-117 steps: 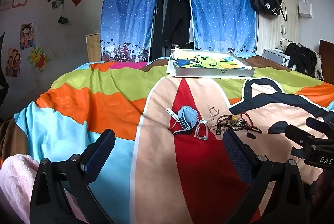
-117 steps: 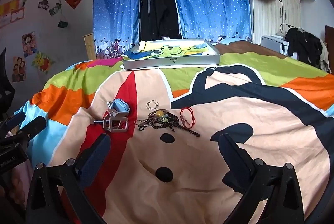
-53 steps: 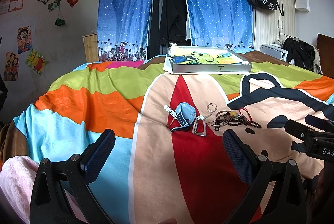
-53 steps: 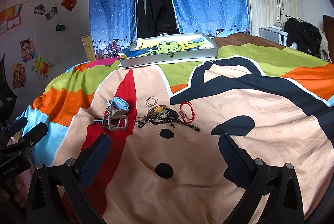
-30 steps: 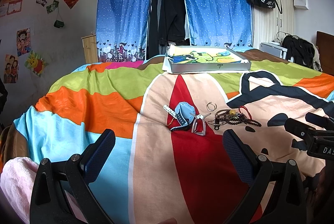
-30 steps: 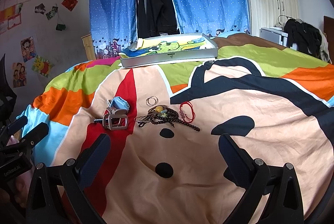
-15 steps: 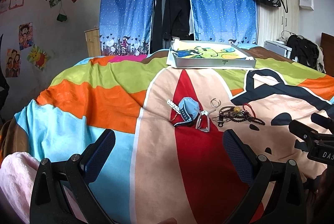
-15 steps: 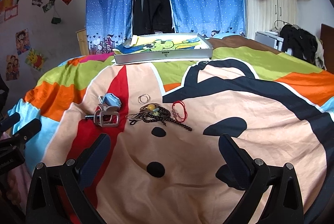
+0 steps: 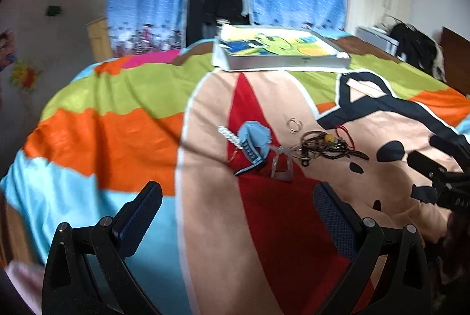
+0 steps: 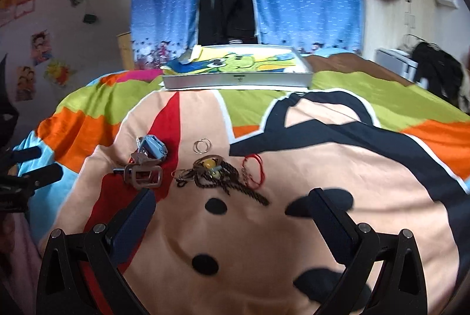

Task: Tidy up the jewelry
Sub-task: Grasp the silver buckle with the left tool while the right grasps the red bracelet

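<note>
Left wrist view: the left gripper is spread wide with nothing between its fingers, low in the frame. The picture is smeared with motion, and the jewelry sits larger and closer to centre than half a second ago, so the gripper is moving in. A blue pouch, a silver buckle, two thin rings and a tangle of dark beads lie together on the bed. A flat box rests in the upper middle.

Right wrist view: the right gripper, equally wide and empty, has dropped nearer the beads and red cord. Nothing is sorted yet; I judge a first pick imminent.
</note>
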The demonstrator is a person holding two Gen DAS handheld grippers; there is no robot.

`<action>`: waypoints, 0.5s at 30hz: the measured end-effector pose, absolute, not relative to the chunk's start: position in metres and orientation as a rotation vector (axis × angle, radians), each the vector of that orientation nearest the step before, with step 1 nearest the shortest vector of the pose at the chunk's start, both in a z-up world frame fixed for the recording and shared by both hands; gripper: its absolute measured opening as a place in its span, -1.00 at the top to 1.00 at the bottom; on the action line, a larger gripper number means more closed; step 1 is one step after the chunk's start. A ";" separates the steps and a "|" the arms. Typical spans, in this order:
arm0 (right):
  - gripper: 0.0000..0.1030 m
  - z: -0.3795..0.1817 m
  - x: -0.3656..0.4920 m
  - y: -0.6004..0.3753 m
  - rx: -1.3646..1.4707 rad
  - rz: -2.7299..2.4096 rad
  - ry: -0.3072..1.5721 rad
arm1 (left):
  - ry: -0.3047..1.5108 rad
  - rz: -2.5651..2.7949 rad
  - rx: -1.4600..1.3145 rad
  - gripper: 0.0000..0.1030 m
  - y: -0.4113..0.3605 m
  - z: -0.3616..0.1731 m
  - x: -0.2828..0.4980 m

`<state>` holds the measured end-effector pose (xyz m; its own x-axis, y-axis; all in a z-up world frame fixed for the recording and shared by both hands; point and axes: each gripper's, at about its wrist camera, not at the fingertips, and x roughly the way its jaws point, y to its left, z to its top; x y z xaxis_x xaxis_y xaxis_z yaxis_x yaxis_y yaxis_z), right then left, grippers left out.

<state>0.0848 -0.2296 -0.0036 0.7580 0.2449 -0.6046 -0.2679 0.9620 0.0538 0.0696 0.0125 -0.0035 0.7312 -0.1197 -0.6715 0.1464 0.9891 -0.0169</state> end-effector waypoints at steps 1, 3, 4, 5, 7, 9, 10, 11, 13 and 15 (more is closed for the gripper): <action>-1.00 -0.006 0.092 -0.229 -0.057 0.297 0.650 | 0.756 -0.179 0.044 -0.96 0.013 -0.006 0.079; -1.00 -0.010 0.105 -0.229 -0.092 0.314 0.672 | 0.783 -0.225 0.048 -0.96 0.010 -0.012 0.092; -1.00 -0.014 0.111 -0.229 -0.105 0.332 0.695 | 0.798 -0.254 0.042 -0.95 0.009 -0.016 0.099; -1.00 -0.019 0.119 -0.230 -0.110 0.354 0.725 | 0.809 -0.275 0.031 -0.95 0.008 -0.021 0.105; -1.00 -0.027 0.128 -0.234 -0.093 0.382 0.765 | 0.825 -0.312 -0.008 -0.94 0.007 -0.031 0.115; -1.00 -0.034 0.136 -0.239 -0.073 0.408 0.790 | 0.828 -0.341 -0.044 -0.90 0.004 -0.034 0.123; -1.00 -0.038 0.139 -0.241 -0.064 0.419 0.796 | 0.827 -0.349 -0.050 -0.84 0.003 -0.035 0.127; -1.00 -0.042 0.143 -0.242 -0.057 0.430 0.804 | 0.826 -0.360 -0.056 -0.81 0.001 -0.036 0.130; -1.00 -0.047 0.150 -0.244 -0.049 0.447 0.814 | 0.820 -0.372 -0.052 -0.56 -0.002 -0.040 0.138; -0.93 -0.050 0.157 -0.245 -0.041 0.462 0.822 | 0.828 -0.377 -0.043 -0.34 -0.006 -0.045 0.147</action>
